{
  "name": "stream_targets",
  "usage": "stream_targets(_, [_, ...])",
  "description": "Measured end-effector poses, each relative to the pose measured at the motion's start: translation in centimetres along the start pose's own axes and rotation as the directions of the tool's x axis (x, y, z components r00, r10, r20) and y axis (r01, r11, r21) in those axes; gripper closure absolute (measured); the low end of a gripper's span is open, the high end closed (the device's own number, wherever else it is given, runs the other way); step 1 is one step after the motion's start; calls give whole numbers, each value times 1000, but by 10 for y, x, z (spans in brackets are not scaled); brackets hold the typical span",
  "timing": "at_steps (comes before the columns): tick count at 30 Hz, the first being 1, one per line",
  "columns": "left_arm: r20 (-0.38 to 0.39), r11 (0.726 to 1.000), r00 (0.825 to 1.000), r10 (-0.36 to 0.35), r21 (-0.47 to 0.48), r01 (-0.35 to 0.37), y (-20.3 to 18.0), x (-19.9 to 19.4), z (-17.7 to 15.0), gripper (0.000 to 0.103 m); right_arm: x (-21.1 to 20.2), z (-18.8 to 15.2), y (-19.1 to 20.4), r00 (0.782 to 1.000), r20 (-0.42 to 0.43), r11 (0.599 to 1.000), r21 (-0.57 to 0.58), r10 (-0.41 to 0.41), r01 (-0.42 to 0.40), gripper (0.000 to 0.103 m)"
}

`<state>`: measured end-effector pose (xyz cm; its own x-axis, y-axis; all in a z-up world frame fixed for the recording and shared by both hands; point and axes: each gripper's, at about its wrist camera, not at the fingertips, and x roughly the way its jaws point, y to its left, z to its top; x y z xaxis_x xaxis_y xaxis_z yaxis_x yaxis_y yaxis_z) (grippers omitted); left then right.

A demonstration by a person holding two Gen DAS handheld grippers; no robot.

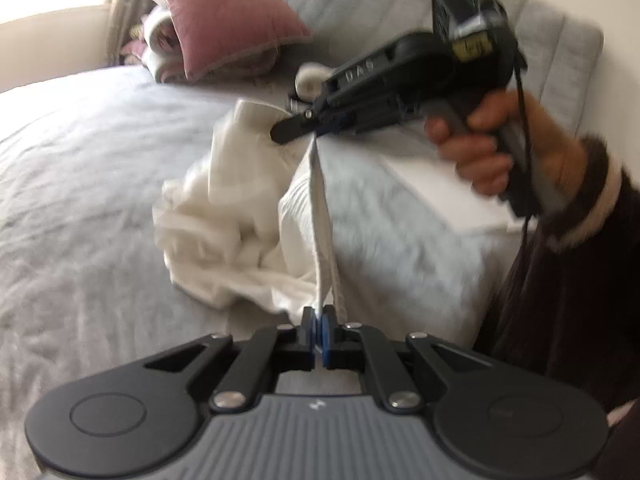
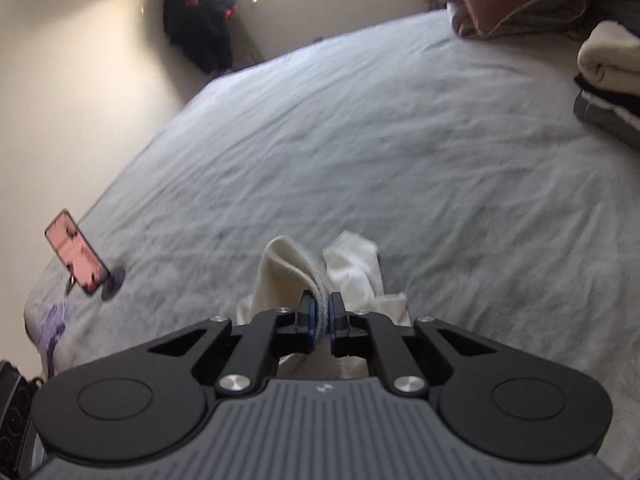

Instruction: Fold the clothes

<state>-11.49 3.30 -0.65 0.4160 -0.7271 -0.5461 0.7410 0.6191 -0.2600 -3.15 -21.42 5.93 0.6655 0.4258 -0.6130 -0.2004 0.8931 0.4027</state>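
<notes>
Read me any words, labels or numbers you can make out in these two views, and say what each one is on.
"DAS": raised letters along the body of the right gripper, seen from the left wrist.
Yellow label on that gripper's camera block: blurred, unreadable.
Phone standing on the bed: pink screen, no legible text.

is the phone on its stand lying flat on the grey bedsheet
No, the phone stands tilted upright on its small round stand on the grey bedsheet.

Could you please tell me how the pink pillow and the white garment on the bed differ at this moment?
The pink pillow leans untouched at the head of the bed, whereas the white garment is clamped by the left gripper and right gripper. The pillow keeps a plump, squared shape; the garment is partly bunched, one edge stretched taut between the grippers. Both are soft fabric.
</notes>
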Motion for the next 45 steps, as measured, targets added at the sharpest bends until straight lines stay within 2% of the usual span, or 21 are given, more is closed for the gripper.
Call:
stream_targets(6, [132,997,991,14,-83,-3,18,-30,16,101,-1,37,28,998,59,1000,10,17,-18,96])
stream_targets(10, [191,985,978,83,-168,-51,45,-49,24,101,19,63,45,998,64,999,34,28,-30,96])
stream_targets(15, [246,953,952,181,-284,-108,82,-71,32,101,58,88,65,996,71,996,67,51,-56,96])
stream_targets(19, [239,908,930,280,-382,-175,116,-80,32,101,97,102,87,996,66,996,65,62,-67,96])
stream_targets(22, [208,864,905,371,-434,-254,138,-83,31,101,128,108,106,996,62,997,42,68,-71,96])
stream_targets(28, [89,745,862,499,-552,-374,192,-84,22,101,193,110,138,996,28,996,13,87,-88,96])
stream_targets(32, [2,656,816,577,-596,-462,217,-89,10,101,235,108,157,994,-10,994,-1,111,-111,96])
stream_targets(36, [-48,590,759,649,-598,-542,231,-94,6,101,269,103,174,991,-36,992,-16,126,-127,96])
stream_targets(40, [-93,518,676,731,-569,-638,239,-95,5,101,295,101,188,986,-58,988,-13,156,-157,96])
stream_targets(43, [-135,465,620,773,-545,-698,241,-94,5,101,312,97,198,981,-73,984,-15,178,-180,96])
stream_targets(44, [-149,448,603,784,-537,-715,242,-94,5,101,317,96,202,980,-79,982,-13,185,-187,96])
stream_targets(45, [-162,436,593,789,-533,-725,244,-93,5,101,321,95,204,978,-85,981,-12,190,-192,96])
